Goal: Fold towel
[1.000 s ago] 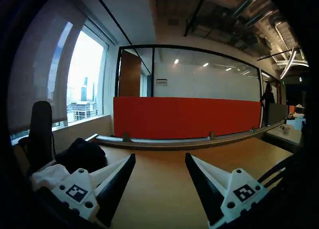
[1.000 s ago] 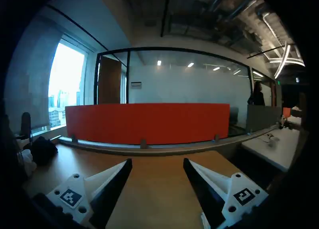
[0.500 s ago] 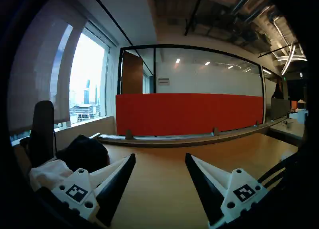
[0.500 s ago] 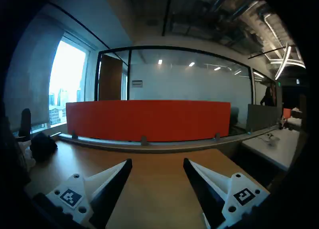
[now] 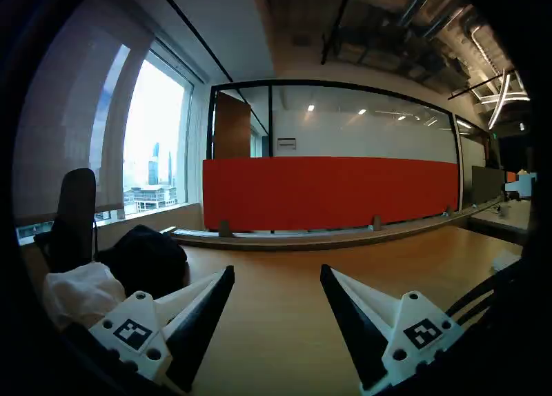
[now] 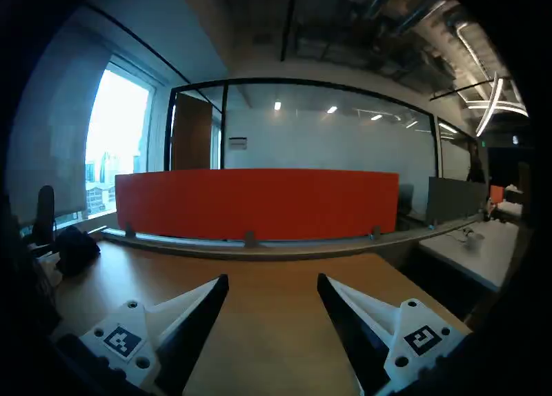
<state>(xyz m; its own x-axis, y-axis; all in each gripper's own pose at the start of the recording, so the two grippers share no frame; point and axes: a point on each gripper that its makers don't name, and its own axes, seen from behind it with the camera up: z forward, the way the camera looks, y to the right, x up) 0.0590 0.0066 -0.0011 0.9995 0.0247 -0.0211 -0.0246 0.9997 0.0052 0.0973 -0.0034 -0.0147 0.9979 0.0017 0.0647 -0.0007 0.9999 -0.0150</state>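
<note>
Step in hand: the very start, by my reading. Neither tool has hold of the towel [image 5: 79, 296], and no fold is made yet
Left gripper [image 5: 276, 268]: fingers spread wide, nothing between them, held level above the desk [image 5: 276, 348] and looking straight across it
Right gripper [image 6: 271, 277]: same story, jaws apart and empty, over bare wood
Towel: I take it to be the crumpled white cloth low on the left edge of the left gripper view. It sits bunched up just beside a dark bundle [image 5: 146, 259], and whether the two touch I cannot tell
Next move: a swing of the left gripper toward that white heap, I'd say, then a pinch on an edge or corner so it can be dragged onto open wood and spread flat. It is all wadded up, so finding a clean corner looks like the tricky part
Surface: a long wooden top, warm brown and smooth, with plenty of free room ahead of both tools for laying cloth out
Room: an open office. An orange divider [image 5: 331, 192] runs along the far edge of the desk, with a glass wall [image 6: 324, 137] behind it. A bright window [image 5: 155, 158] is on the left, a black chair back [image 5: 72, 216] stands behind the white heap, and a white desk [image 6: 476, 254] is off to the right in the right gripper view
</note>
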